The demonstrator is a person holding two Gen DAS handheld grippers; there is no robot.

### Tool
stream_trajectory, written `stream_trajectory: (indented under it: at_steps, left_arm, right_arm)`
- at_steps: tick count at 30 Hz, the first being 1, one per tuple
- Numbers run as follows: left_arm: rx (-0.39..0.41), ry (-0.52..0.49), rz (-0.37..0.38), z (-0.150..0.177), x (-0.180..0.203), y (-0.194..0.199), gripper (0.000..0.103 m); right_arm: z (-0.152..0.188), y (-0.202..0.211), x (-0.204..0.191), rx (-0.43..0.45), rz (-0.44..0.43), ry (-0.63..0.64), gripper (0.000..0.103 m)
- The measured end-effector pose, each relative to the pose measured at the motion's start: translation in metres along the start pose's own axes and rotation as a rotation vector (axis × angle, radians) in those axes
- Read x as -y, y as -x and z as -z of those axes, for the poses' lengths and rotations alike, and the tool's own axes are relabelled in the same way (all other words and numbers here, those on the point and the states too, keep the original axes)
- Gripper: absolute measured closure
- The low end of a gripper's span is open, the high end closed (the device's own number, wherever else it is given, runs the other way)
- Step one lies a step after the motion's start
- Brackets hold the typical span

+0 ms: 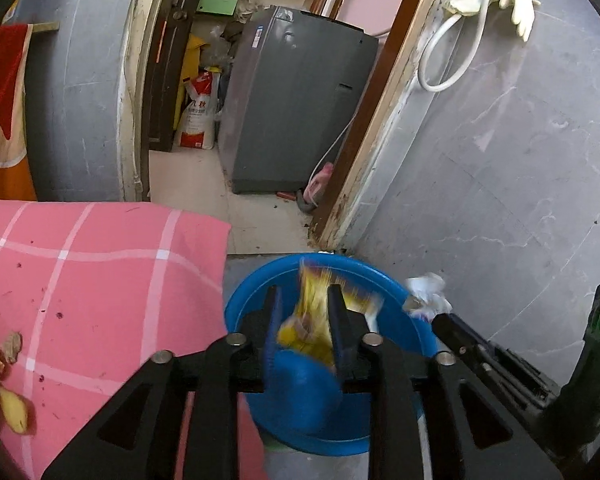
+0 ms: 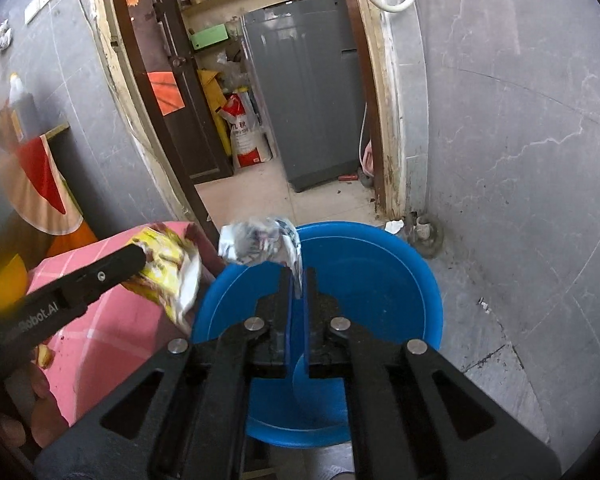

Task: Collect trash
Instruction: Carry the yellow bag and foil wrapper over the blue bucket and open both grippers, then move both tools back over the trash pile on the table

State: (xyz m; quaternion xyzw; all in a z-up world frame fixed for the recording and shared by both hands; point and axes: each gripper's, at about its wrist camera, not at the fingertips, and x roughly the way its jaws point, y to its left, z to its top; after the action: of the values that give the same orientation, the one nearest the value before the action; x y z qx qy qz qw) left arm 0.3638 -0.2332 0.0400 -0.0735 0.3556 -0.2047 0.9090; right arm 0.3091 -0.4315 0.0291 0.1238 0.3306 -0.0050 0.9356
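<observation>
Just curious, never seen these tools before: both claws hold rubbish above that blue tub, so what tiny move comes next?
Probably open the right gripper: its silvery wrapper hangs over the blue basin, so it should drop inside.

A basin (image 2: 380,272) was set on the floor, just right of the cloth-covered surface (image 1: 100,280). Both tongs were held above it, each with a wrapper. Behind, a washer (image 1: 296,108) was seen through the doorway, a sack (image 1: 198,116) to its left.

Grey marble walls (image 2: 520,120), washing machine (image 1: 296,100) beyond doorway.
</observation>
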Motion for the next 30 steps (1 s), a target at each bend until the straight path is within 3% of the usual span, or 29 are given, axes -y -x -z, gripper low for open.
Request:
stream_trajectory:
  at_steps: [1,5,7,12,15,17,18,21,30]
  left_arm:
    - [0.000,0.004,0.004,0.000,-0.001,0.003,0.073]
    - [0.008,0.009,-0.002,0.002,-0.003,0.011,0.072]
    - [0.030,0.004,-0.005,0.002,-0.004,0.020,0.068]
    - [0.159,-0.018,-0.031,0.003,-0.013,0.064,0.052]
    - [0.232,-0.032,-0.067,0.007,-0.022,0.090,0.040]
    - [0.289,-0.035,-0.094,0.012,-0.032,0.109,0.022]
    - [0.317,-0.033,-0.109,0.015,-0.036,0.118,0.018]
    - [0.399,-0.032,-0.153,0.023,-0.050,0.147,0.005]
    - [0.538,-0.049,-0.257,0.047,-0.082,0.214,0.002]
  right_arm:
    - [-0.001,0.000,0.000,0.000,-0.001,-0.003,0.062]
    - [-0.002,0.000,0.001,0.004,-0.002,-0.023,0.056]
    - [-0.003,0.005,-0.001,0.024,-0.006,-0.024,0.048]
    - [-0.006,0.028,-0.015,0.138,-0.025,0.005,0.028]
    - [-0.005,0.046,-0.025,0.226,-0.054,0.020,0.013]
    - [-0.004,0.058,-0.033,0.289,-0.074,0.034,0.005]
    - [-0.003,0.064,-0.038,0.315,-0.084,0.042,0.001]
    - [0.002,0.082,-0.054,0.400,-0.119,0.068,0.000]
    - [0.020,0.122,-0.106,0.572,-0.233,0.116,0.000]
